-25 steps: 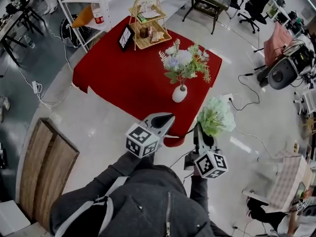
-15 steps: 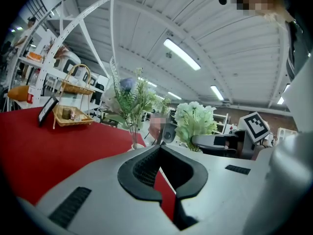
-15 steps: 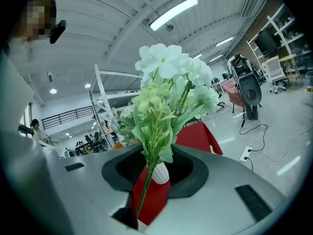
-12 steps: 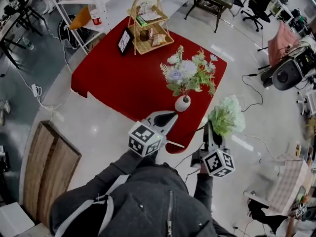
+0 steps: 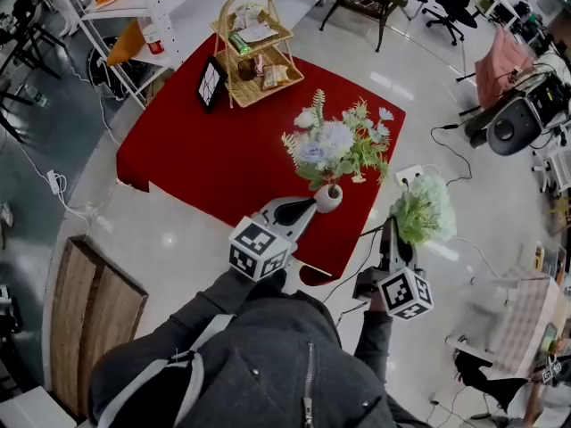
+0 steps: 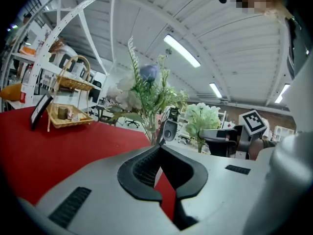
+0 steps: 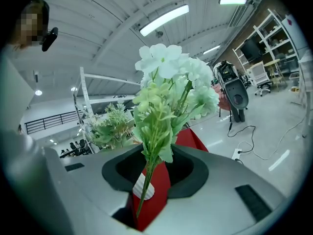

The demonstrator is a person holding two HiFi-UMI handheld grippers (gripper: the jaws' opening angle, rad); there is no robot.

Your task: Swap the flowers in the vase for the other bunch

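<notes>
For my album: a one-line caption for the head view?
Right gripper holds a pale bunch beside the red table; mixed flowers fill its white vase.

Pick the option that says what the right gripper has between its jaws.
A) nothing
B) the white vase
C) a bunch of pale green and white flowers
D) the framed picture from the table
C: in the right gripper view the jaws of the right gripper are closed on the stem of the pale flower bunch, and the head view shows the same bunch rising from that gripper, off the red table.
</notes>
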